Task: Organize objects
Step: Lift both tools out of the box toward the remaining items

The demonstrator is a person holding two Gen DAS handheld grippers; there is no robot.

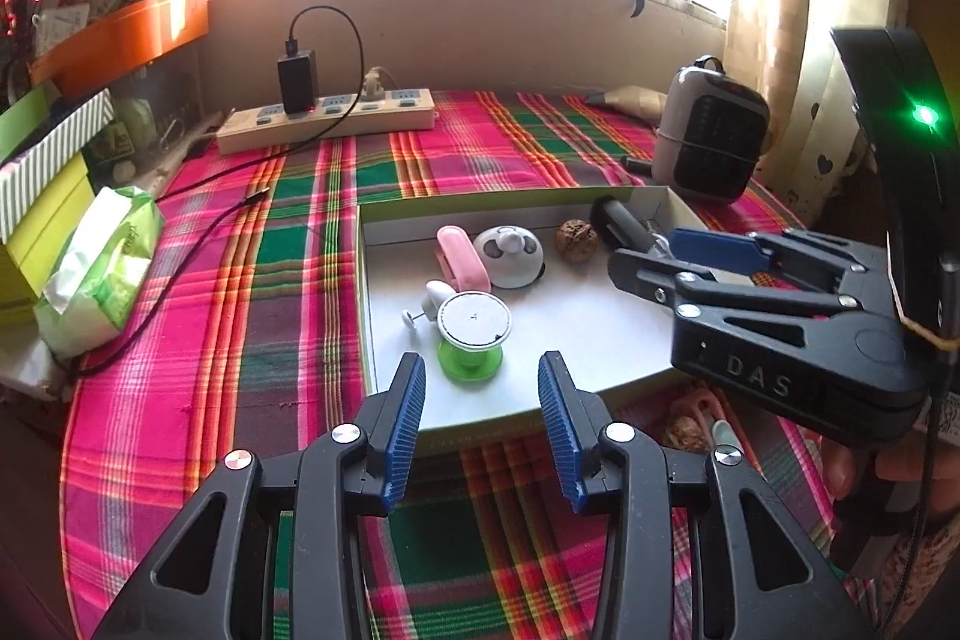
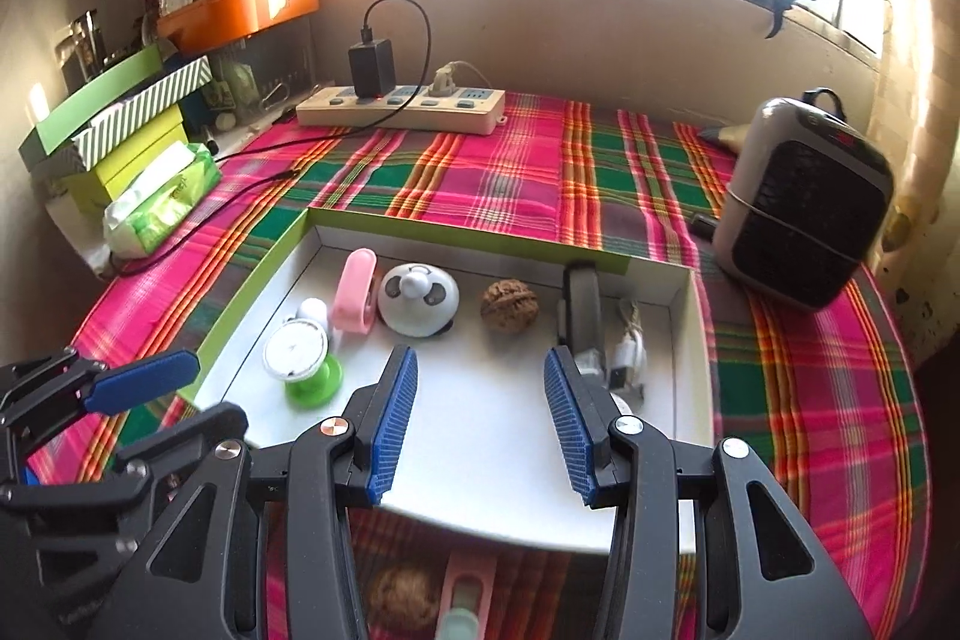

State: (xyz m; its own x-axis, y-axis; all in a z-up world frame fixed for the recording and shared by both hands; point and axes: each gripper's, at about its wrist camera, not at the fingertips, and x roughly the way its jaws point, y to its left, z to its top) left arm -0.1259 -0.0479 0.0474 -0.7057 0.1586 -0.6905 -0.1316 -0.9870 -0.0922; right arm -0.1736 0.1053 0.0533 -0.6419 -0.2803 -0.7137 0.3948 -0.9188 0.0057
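Both the left gripper (image 1: 482, 388) and right gripper (image 2: 480, 388) stood open and empty above the tray (image 2: 492, 436). Its walnut (image 2: 509, 305) lay near the back wall. A second walnut (image 2: 401, 598) outside the tray's near edge was half hidden behind the right gripper's fingers, blurred.

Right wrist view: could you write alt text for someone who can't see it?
An open, empty gripper hovers over a shallow white tray on a plaid tablecloth. The tray holds a walnut, a panda-faced gadget, a pink clip and a green spool.
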